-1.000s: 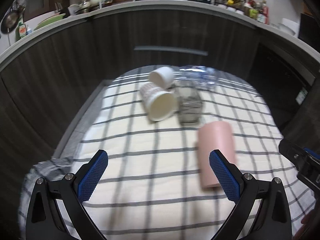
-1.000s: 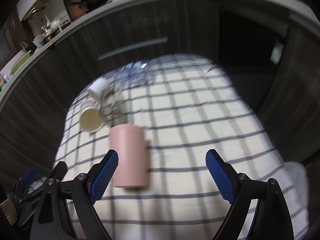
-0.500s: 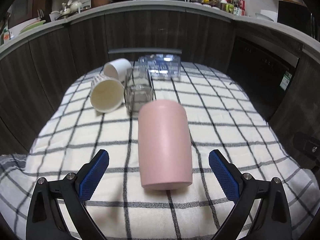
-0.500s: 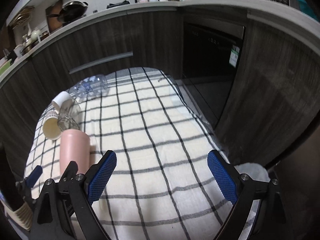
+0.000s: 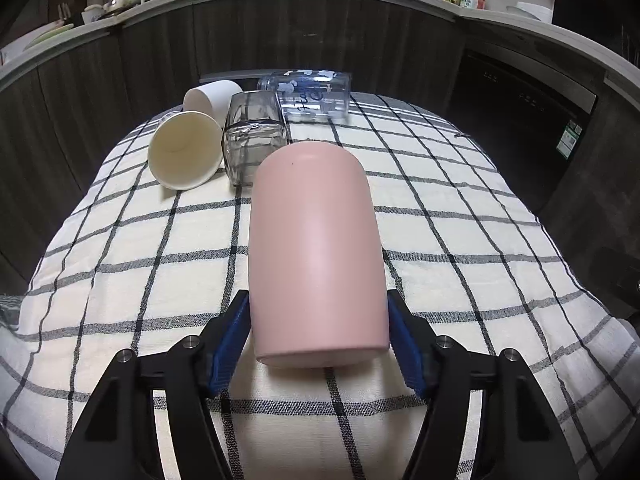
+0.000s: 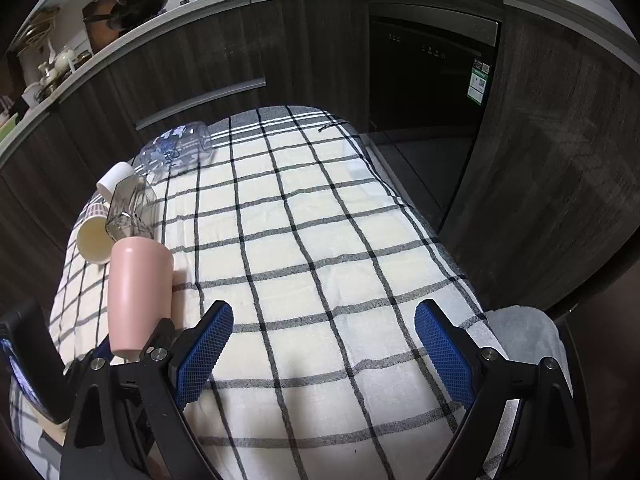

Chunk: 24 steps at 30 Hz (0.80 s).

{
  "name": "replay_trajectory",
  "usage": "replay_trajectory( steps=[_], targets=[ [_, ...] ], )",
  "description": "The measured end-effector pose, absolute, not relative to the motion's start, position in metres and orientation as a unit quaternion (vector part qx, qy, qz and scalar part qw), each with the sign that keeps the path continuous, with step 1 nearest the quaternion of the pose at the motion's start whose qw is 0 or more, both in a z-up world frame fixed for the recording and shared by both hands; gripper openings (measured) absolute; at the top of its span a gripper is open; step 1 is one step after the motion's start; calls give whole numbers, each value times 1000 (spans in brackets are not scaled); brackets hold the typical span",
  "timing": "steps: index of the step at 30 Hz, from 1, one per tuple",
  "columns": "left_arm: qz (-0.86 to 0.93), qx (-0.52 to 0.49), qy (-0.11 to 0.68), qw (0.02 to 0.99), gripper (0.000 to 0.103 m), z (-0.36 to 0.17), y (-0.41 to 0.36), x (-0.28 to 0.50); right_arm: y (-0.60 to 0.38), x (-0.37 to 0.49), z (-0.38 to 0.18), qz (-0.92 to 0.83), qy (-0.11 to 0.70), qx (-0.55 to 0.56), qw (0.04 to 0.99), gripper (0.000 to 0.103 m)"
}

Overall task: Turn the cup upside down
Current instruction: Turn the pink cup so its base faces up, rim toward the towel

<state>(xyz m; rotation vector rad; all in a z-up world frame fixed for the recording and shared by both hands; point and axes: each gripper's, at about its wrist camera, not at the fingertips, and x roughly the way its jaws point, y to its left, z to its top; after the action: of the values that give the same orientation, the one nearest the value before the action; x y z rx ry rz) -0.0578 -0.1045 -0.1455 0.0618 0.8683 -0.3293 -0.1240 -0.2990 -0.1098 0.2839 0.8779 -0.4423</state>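
Observation:
A pink cup (image 5: 314, 248) lies on its side on the checked cloth (image 5: 460, 248), its base toward me. My left gripper (image 5: 318, 336) is shut on the cup's base end, a blue pad against each side. The cup also shows in the right wrist view (image 6: 138, 292) at the left, with the left gripper's fingers (image 6: 160, 336) at its near end. My right gripper (image 6: 320, 354) is open and empty over the cloth's near middle, well right of the cup.
Beyond the pink cup lie a paper cup (image 5: 184, 154), a white cup (image 5: 214, 98), a clear square glass (image 5: 254, 140) and a clear printed bottle (image 5: 310, 96), all on their sides. Dark cabinets (image 6: 280, 52) ring the cloth. A grey cloth (image 6: 524, 328) sits at the near right.
My left gripper has moved forward onto the pink cup and its pads have closed on the cup's base end. My right gripper has stayed open, shifting only slightly.

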Motion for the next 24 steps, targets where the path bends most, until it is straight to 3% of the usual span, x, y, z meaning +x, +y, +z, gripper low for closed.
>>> replay_trajectory(
  steps=[14,24],
  targets=[
    [-162,86,466,866,64,-88,-89,-40,-281,-113,-72,-174,414,167,878,92],
    [-188,113,566,794,64,-67,-88,-2,-275,-89,-53,-150,413,212,873,92]
  ],
)
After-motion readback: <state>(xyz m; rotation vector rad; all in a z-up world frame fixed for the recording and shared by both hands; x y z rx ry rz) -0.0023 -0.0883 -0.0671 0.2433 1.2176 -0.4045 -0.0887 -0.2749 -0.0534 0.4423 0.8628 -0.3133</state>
